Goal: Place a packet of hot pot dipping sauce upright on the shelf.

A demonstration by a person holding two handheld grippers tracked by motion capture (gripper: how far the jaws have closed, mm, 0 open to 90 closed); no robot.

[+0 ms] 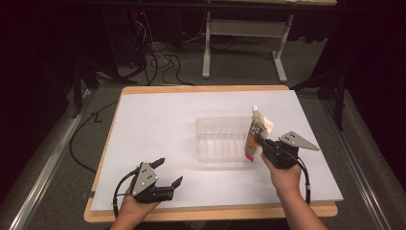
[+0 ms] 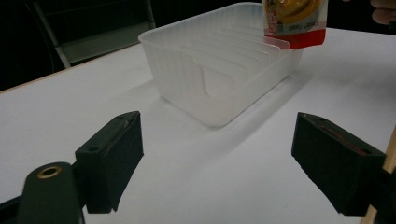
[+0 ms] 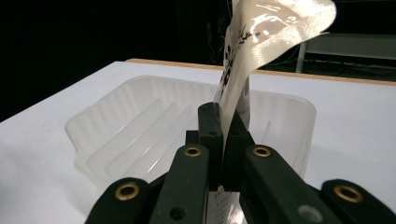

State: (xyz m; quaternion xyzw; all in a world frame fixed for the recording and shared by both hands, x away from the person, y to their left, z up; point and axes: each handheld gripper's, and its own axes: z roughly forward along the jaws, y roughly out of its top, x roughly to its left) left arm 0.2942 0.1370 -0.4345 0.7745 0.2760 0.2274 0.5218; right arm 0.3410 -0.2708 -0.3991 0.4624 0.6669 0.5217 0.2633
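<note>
High view: a clear ribbed plastic tub (image 1: 221, 139) sits near the middle of the white worktop (image 1: 153, 120), and everything else is placed from it. At the tub's right edge a spouted pouch (image 1: 256, 132) stands upright, its white cap above the tub's rim and its red lower end at the tub's right wall. The right gripper (image 1: 261, 142), held in the person's right hand (image 1: 282, 175), reaches in from the right of the tub, and its fingers are closed on the pouch about halfway up. The left gripper (image 1: 168, 173) rests in the left hand (image 1: 134, 206), well apart from the tub toward the near left, with its fingers spread wide and nothing between them.

Left gripper view: the two black fingers (image 2: 112, 158) stand far apart over bare worktop (image 2: 210, 177). The tub (image 2: 205, 74) lies ahead beyond them, and the pouch's red and yellow lower end (image 2: 294, 23) hangs at the tub's far right corner, just above the rim.

Right gripper view: the fingers (image 3: 208, 123) are pressed together on the pouch (image 3: 261, 37), which rises cream-coloured and curling from between them. The tub (image 3: 140, 121) lies directly behind and below the grip.
</note>
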